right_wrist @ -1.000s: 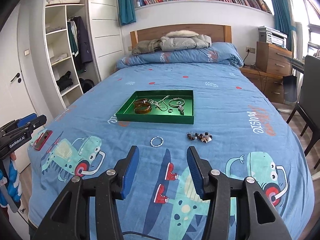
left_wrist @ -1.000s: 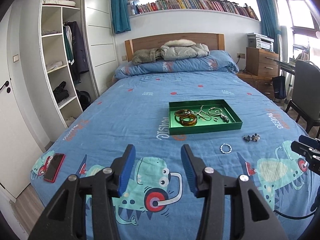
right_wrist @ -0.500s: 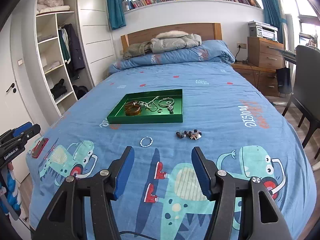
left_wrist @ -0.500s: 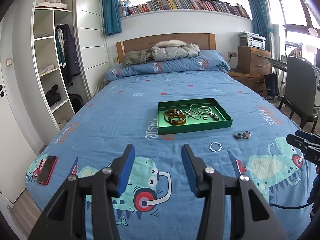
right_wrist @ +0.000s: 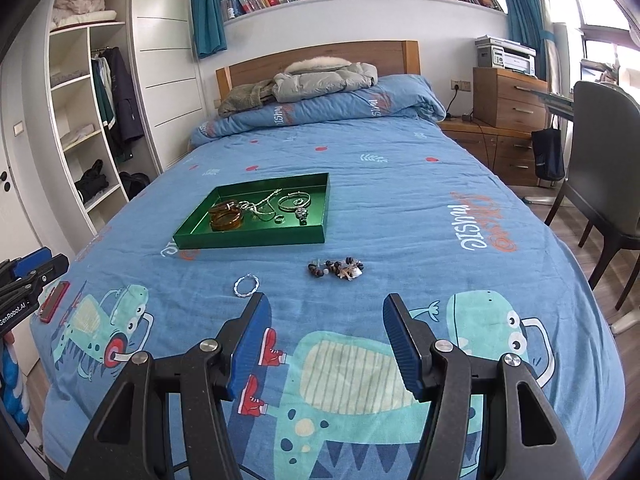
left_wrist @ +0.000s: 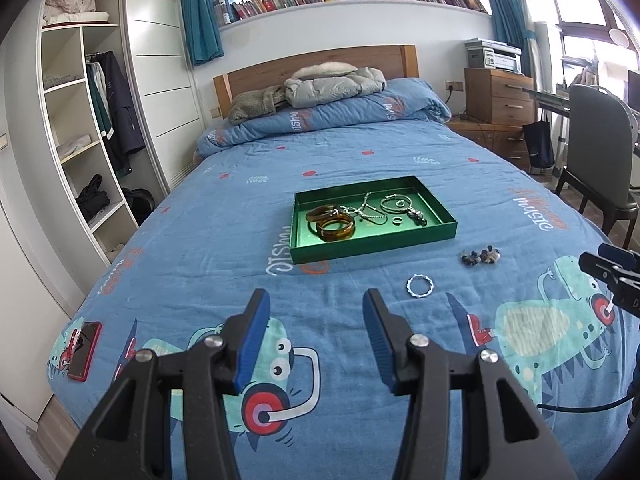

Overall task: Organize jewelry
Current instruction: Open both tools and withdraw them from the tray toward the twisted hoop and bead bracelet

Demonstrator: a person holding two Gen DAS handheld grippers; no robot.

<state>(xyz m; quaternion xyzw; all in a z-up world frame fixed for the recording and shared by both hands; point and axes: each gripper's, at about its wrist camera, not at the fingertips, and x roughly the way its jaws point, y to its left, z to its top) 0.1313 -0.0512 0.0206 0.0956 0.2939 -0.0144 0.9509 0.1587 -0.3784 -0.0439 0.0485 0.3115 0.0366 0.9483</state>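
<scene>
Bracelet beyond right gripper's spread jaws
</scene>
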